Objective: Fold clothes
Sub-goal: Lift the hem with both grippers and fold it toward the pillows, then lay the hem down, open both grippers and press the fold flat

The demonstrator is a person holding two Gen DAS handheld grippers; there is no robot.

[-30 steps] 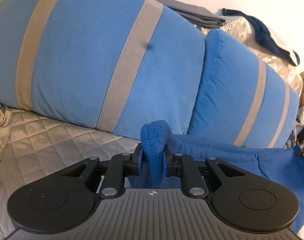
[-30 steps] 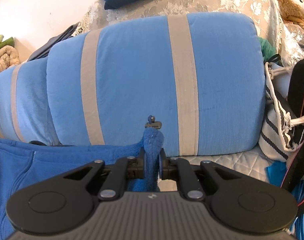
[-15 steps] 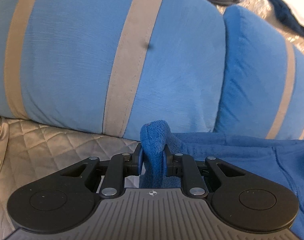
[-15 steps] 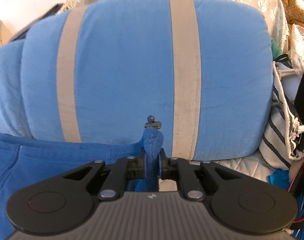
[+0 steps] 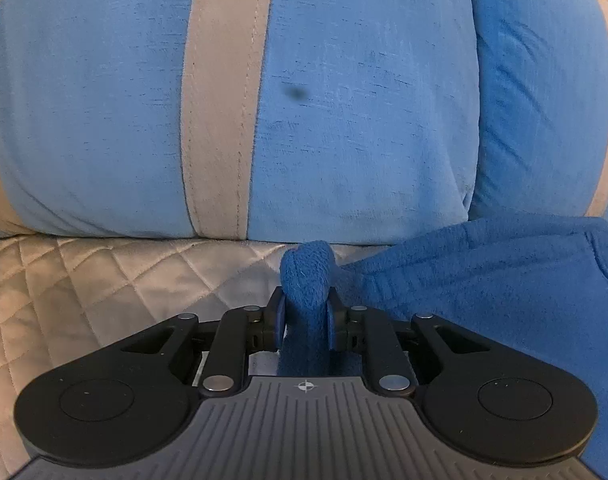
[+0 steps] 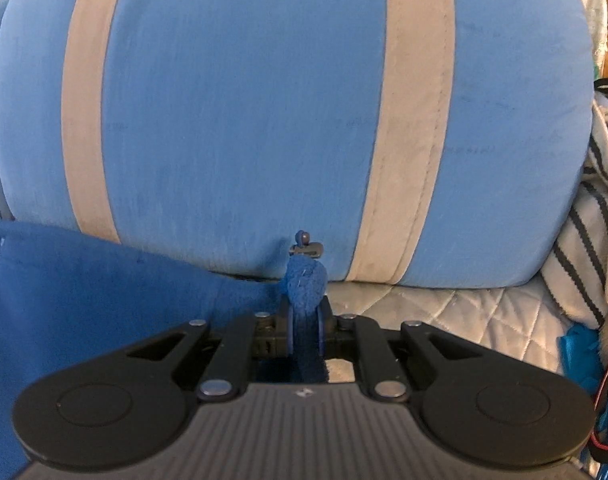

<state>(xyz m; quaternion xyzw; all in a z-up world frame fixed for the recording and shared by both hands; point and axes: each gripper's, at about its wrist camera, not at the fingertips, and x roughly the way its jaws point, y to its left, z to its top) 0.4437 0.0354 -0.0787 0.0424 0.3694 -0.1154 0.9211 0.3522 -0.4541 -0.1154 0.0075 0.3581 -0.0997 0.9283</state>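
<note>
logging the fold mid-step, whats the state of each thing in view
left hand-held gripper: jaws just opened a little, fleece fold still between its pads
right hand-held gripper: shut on a corner of the garment
blue fleece garment: bunched, spread on the quilted cover
zipper pull: sticking up above the right-held corner
striped cushions: upright behind the garment
quilted cover: flat

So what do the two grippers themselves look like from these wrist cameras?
Both match. The left gripper and right gripper each have black linkage arms with silver rivets, two round black end discs, blue pads on the jaws, and a grey ribbed plate with a small crosshair mark.
</note>
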